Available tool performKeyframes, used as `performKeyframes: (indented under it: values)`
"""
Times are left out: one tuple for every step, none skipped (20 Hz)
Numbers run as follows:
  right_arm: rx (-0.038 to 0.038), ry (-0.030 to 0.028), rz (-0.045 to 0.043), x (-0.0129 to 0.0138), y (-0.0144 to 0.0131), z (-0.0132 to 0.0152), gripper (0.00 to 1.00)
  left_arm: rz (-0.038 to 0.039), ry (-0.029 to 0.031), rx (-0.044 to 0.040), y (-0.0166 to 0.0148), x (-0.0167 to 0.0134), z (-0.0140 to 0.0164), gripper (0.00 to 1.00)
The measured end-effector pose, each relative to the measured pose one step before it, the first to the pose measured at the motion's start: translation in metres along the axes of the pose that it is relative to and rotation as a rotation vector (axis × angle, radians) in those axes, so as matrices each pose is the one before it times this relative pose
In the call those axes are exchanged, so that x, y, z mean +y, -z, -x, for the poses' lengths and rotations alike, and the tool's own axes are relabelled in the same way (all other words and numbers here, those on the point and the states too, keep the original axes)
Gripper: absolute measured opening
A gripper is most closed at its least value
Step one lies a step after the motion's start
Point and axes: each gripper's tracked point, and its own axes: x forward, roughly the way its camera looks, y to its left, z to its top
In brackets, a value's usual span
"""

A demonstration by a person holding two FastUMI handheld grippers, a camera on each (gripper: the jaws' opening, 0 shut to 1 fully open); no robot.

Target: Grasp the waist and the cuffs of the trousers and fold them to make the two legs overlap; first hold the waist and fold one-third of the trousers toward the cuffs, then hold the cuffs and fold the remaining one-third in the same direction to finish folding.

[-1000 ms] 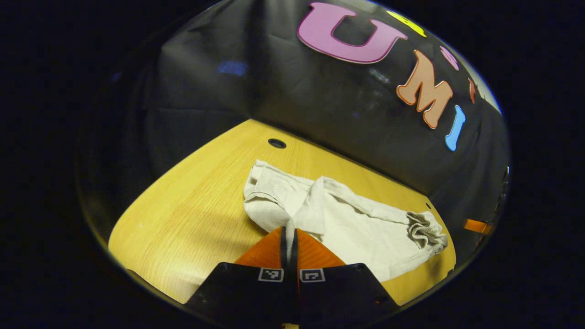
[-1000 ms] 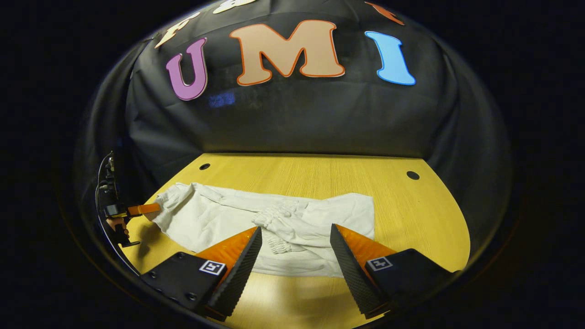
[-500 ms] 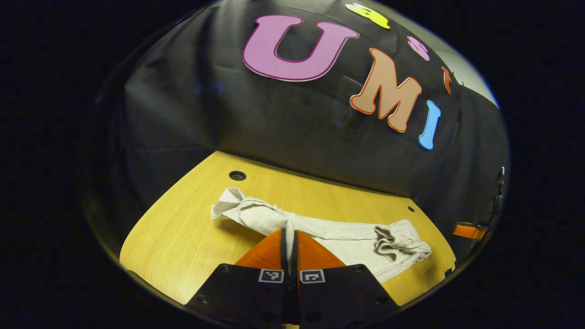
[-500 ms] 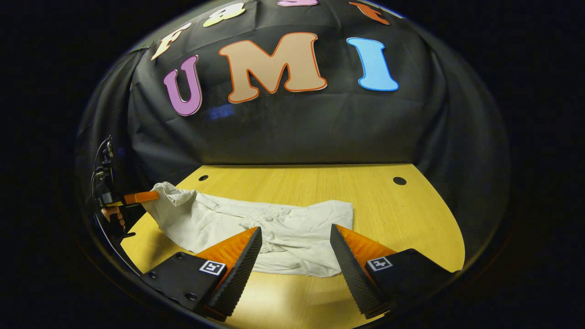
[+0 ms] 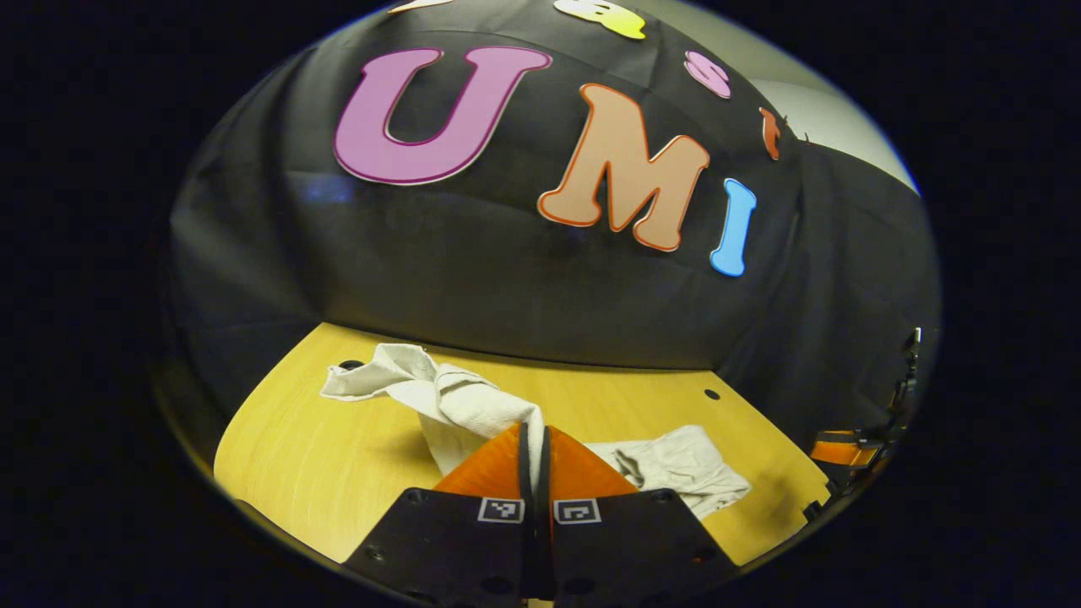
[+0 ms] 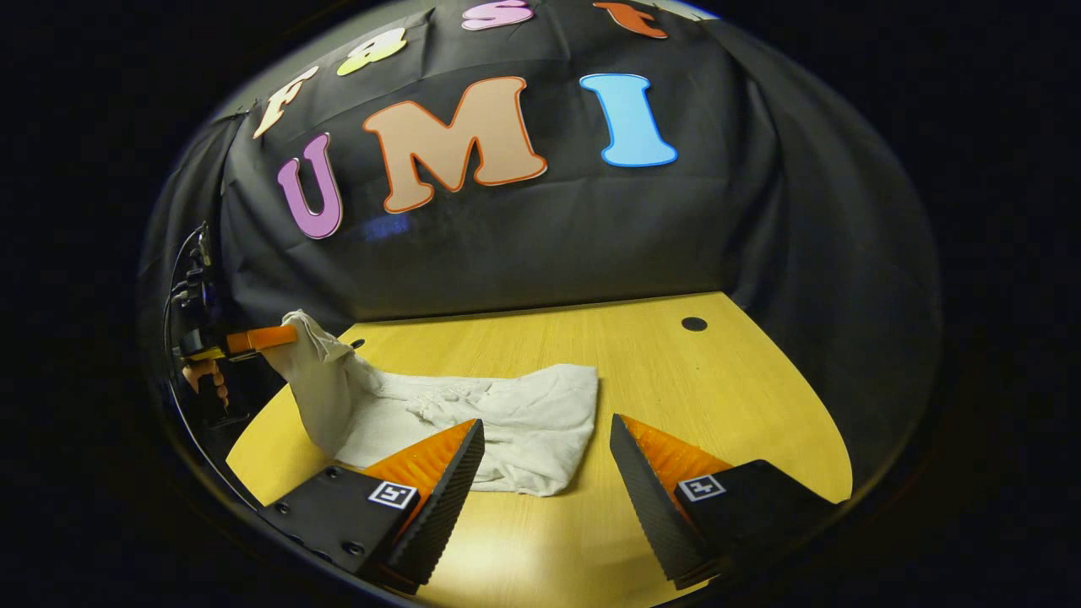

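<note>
Left gripper (image 5: 534, 439) clamped on trousers (image 6: 473, 409) — probably cuff end, right gripper (image 6: 547, 456) wide open — holding nothing

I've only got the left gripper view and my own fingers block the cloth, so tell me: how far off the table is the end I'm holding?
Observer: In the right gripper view the left gripper holds its end of the trousers well above the table; the cloth hangs down from it.
Operator: Is the rest bunched up?
Observer: No, the far part lies fairly flat on the table, with a gathered patch near the middle.
Operator: Does the right gripper have any cloth?
Observer: No. The right gripper is open, with the trousers' near edge beyond its fingertips.
</note>
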Motion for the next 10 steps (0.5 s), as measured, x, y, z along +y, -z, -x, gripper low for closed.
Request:
performKeyframes:
  values:
    - [-0.00372, 0.00490, -0.00584, -0.00681, -0.00039, 0.00393, 0.96, -0.01187, 0.01608, -0.00012, -0.00335, -0.01260, -0.00419, 0.00]
    - [-0.00302, 0.00433, -0.00575, -0.00688, -0.00155, 0.00319, 0.96, -0.01120, 0.01861, -0.00269, -0.00231, -0.01268, -0.00519, 0.00]
    - [-0.00263, 0.00455, -0.00547, -0.00662, 0.00117, 0.00325, 0.96, -0.01001, 0.01671, 0.00066, -0.00299, -0.01356, -0.00519, 0.00]
    - [-0.00268, 0.00529, -0.00462, -0.00698, -0.00066, 0.00348, 0.96, -0.00906, 0.02099, -0.00454, -0.00416, -0.01438, -0.00693, 0.00]
    - [-0.00118, 0.00652, -0.00496, -0.00740, 0.00021, 0.00308, 0.96, -0.00742, 0.01543, 0.00035, -0.00222, -0.01308, -0.00546, 0.00]
    - [0.00026, 0.00554, -0.00652, -0.00626, 0.00062, 0.00393, 0.96, -0.00587, 0.01941, 0.00083, -0.00067, -0.01360, -0.00742, 0.00]
    - [-0.00205, 0.00669, -0.00559, -0.00699, 0.00201, 0.00348, 0.96, -0.00692, 0.01628, 0.00475, 0.00024, -0.01373, -0.00707, 0.00]
    - [0.00100, 0.00485, -0.00375, -0.00609, 0.00126, 0.00315, 0.96, -0.00842, 0.02007, 0.00949, 0.00032, -0.01325, -0.01117, 0.00]
    - [0.00266, 0.00650, -0.00181, -0.00652, 0.00274, 0.00267, 0.96, -0.01009, 0.01675, 0.01177, 0.00214, -0.01353, -0.00950, 0.00]
    - [0.00140, 0.00598, -0.00172, -0.00586, 0.00099, 0.00363, 0.96, -0.00996, 0.01864, 0.01187, 0.00333, -0.01318, -0.00739, 0.00]
